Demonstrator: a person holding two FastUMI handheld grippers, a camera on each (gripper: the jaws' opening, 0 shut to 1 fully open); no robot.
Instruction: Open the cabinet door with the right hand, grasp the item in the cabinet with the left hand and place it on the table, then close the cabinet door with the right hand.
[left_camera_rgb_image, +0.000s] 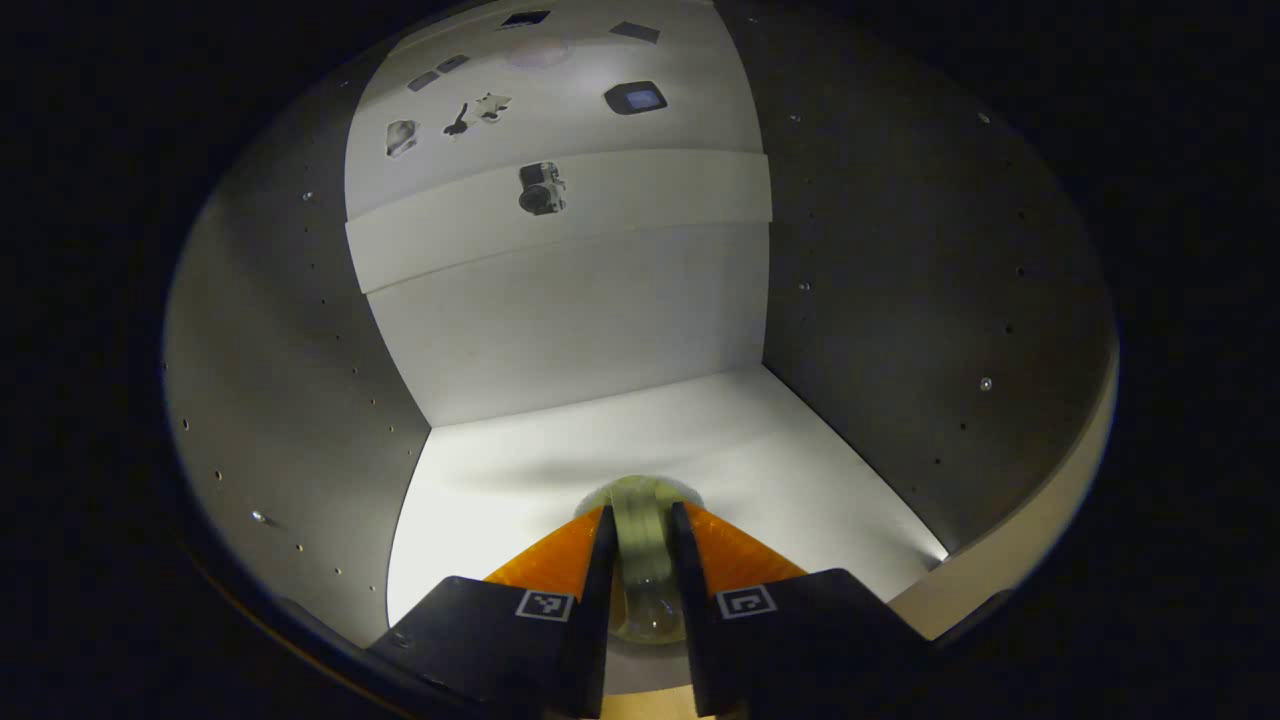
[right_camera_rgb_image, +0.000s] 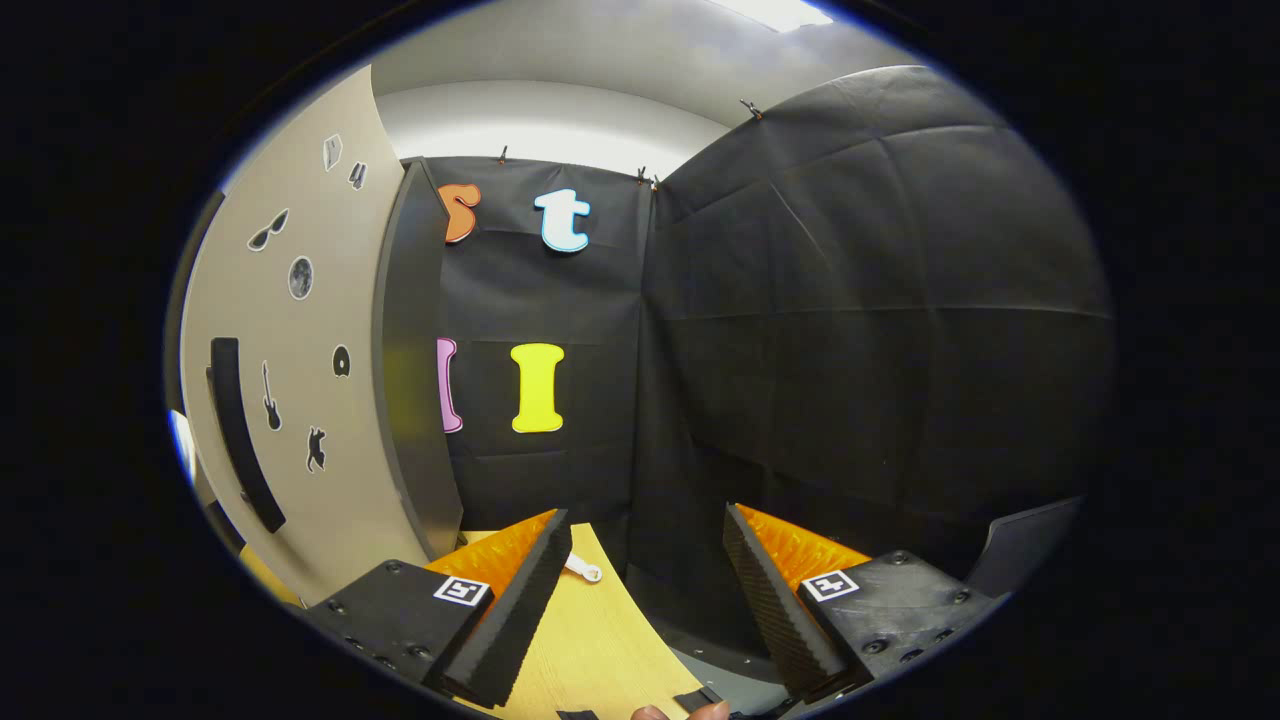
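1. The step in hand looks like lifting the item out of the pale, white-floored cabinet interior (left_camera_rgb_image: 560, 330). The left gripper (left_camera_rgb_image: 641, 545) reaches inside, and a small translucent, yellowish roll-like item (left_camera_rgb_image: 641, 530) sits between its fingers, low on the cabinet floor near the front edge.
2. To do this well, I'd judge the hold should be kept firm and the item drawn straight back toward the opening, clear of the dark grey side walls (left_camera_rgb_image: 900, 300), before swinging toward the table.
3. The left gripper's fingers are narrowed onto the item, one on each side, apparently pressing it.
4. From the right gripper view, the beige cabinet door with small black stickers and a dark bar handle (right_camera_rgb_image: 300, 370) stands swung open at the left.
5. The right gripper (right_camera_rgb_image: 647, 545) hangs over the light wooden table top (right_camera_rgb_image: 590, 640), its fingers spread wide and holding nothing, well apart from the door.
6. A small white object (right_camera_rgb_image: 583, 569) lies on the table just beyond its fingers; what it is I cannot tell.
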